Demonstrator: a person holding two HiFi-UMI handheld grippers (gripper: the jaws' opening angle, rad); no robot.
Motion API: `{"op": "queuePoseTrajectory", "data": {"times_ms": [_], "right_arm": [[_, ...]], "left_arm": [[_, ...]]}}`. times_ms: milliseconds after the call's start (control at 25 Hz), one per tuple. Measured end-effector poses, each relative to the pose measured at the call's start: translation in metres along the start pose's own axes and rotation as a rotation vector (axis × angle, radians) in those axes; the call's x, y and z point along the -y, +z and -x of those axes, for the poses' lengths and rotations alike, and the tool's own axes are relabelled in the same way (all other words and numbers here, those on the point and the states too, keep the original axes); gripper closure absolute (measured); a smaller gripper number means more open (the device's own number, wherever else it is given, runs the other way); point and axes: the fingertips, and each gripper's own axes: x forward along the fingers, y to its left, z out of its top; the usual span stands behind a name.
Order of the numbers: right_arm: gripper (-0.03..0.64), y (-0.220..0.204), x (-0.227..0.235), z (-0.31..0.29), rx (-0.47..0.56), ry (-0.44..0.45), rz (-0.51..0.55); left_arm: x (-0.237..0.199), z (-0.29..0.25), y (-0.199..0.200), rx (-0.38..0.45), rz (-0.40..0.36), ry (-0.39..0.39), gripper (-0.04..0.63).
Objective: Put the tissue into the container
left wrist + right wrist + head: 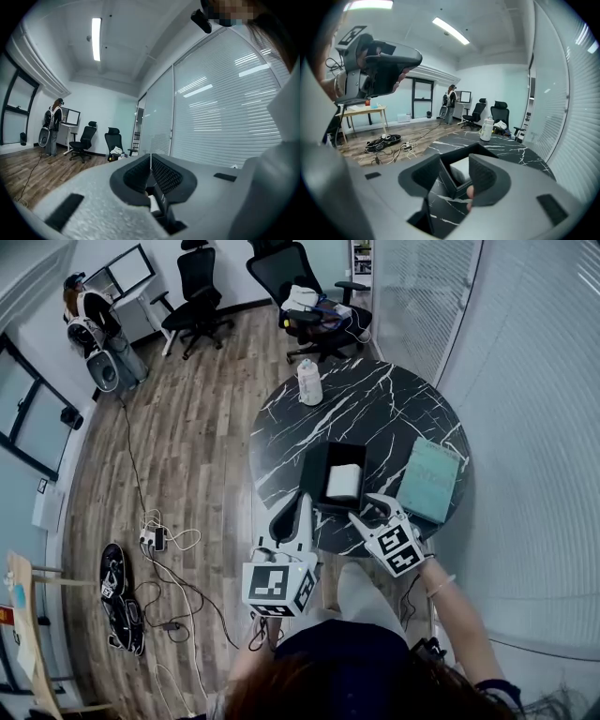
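Observation:
A black open-topped container (317, 468) stands on the near part of the round black marble table (375, 409), and a white folded tissue (344, 482) lies inside it. My right gripper (371, 510) hovers just off the container's near right corner, jaws apart with nothing between them. Through that gap in the right gripper view I see the container (449, 180) and the tissue (461, 165) beyond my right gripper (457, 172). My left gripper (304, 502) is at the container's near left edge. In the left gripper view the left gripper (150, 157) points level at the room, its pads together.
A white bottle (309, 382) stands at the table's far edge and a teal book (430, 479) lies right of the container. Office chairs (309, 287) stand beyond the table. Cables and a power strip (155, 540) lie on the wood floor to the left. A person (89, 320) stands far off.

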Motion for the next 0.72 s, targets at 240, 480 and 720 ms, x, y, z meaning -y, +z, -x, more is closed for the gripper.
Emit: {"op": "queuePoseTrajectory", "data": {"times_ms": [240, 480, 720], "right_arm": [[0.407, 0.003, -0.017, 0.015, 0.012, -0.036, -0.009], [0.430, 0.009, -0.036, 0.031, 0.051, -0.089, -0.029], [0.474, 0.013, -0.057, 0.049, 0.062, -0.142, -0.056]], "left_arm": [[0.000, 0.023, 0.001, 0.011, -0.003, -0.016, 0.561], [0.001, 0.051, 0.004, 0.027, -0.010, -0.032, 0.561], [0.002, 0.082, 0.001, 0.029, -0.012, -0.045, 0.561]]}}
